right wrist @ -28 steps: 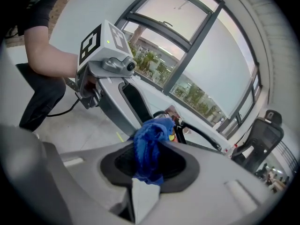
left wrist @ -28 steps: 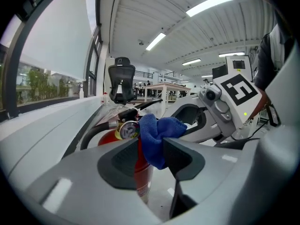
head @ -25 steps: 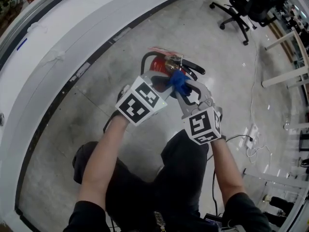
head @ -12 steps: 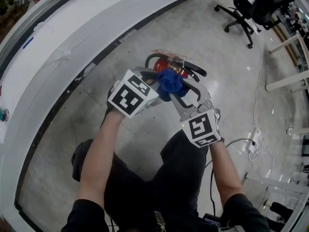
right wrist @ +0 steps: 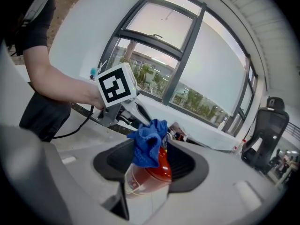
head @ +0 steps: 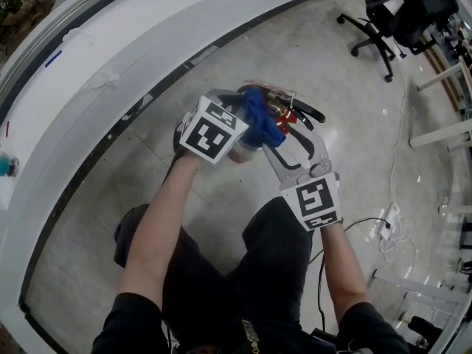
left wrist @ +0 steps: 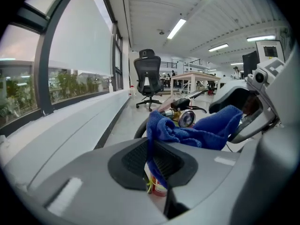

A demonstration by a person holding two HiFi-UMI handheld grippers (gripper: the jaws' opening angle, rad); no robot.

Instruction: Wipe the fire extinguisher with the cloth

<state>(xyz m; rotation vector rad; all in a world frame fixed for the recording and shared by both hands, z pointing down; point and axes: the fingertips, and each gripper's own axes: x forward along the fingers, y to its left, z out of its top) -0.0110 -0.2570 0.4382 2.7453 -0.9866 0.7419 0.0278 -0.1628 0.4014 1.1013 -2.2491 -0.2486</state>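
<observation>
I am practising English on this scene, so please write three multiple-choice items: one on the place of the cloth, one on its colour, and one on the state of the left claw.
1. Where is the cloth?
A. on the floor
B. over the extinguisher's top
C. on the chair

2. What colour is the cloth?
A. yellow
B. white
C. blue

3. The left claw is:
A. shut on the cloth
B. open and empty
C. shut on a cable

Answers:
1 B: in the right gripper view it drapes over the top of the red body.
2 C: it is blue in every view.
3 A: its jaws, which have just been closing, pinch a fold of the cloth.
</observation>
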